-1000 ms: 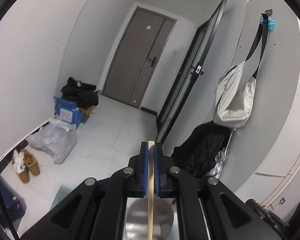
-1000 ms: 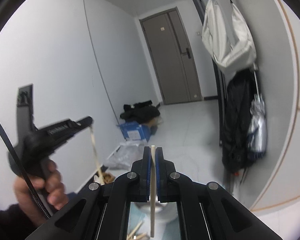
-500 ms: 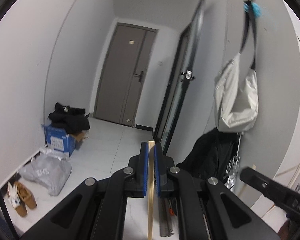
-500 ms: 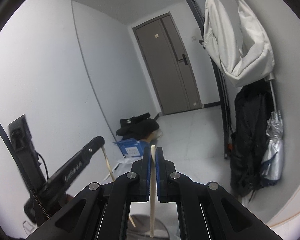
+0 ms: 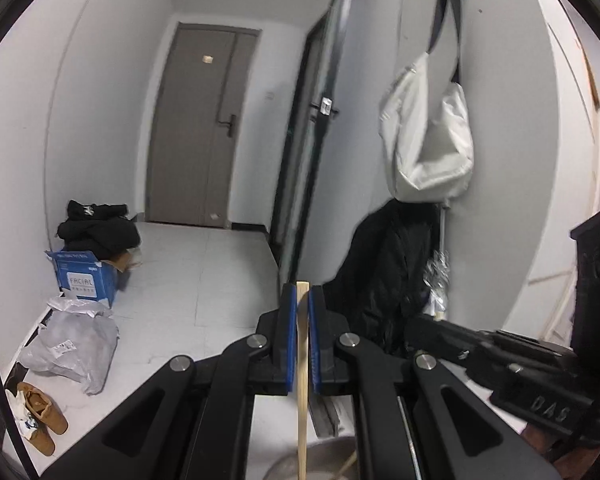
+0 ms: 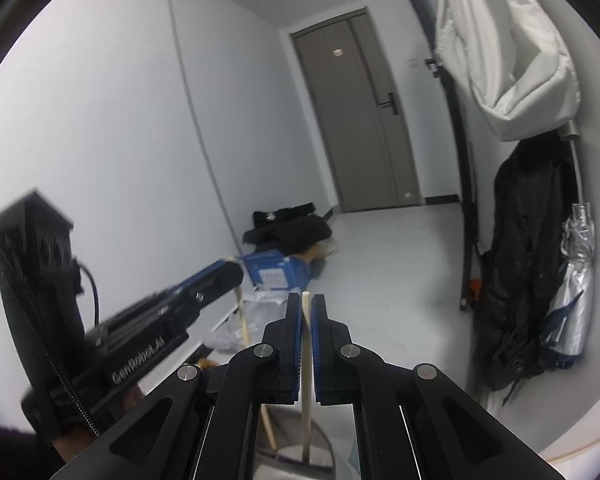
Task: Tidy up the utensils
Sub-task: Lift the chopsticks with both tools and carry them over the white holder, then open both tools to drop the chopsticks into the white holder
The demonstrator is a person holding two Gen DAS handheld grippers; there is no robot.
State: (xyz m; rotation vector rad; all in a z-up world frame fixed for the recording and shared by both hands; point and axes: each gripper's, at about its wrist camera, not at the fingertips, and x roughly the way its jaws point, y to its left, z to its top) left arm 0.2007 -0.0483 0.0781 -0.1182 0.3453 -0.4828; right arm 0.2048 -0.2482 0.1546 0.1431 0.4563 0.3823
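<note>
My left gripper (image 5: 302, 292) is shut on a flat wooden chopstick (image 5: 302, 400) that hangs down toward a metal cup (image 5: 320, 460) at the bottom edge. My right gripper (image 6: 306, 300) is shut on a pale round chopstick (image 6: 307, 384) that hangs into the same metal cup (image 6: 300, 444). In the right wrist view the left gripper (image 6: 228, 276) shows at the left, holding its chopstick (image 6: 246, 328) down toward the cup. In the left wrist view the right gripper's body (image 5: 500, 364) shows at the right, close by.
Both cameras face a hallway with a grey door (image 5: 204, 128). A blue box (image 5: 86, 276), black clothes and a plastic bag (image 5: 68, 348) lie on the floor at the left. A white bag (image 5: 428, 132) and black coat (image 5: 384, 272) hang on the right wall.
Both grippers have come closer together, each keeping its chopstick. The right gripper has entered the left wrist view; the left one looms larger in the right wrist view.
</note>
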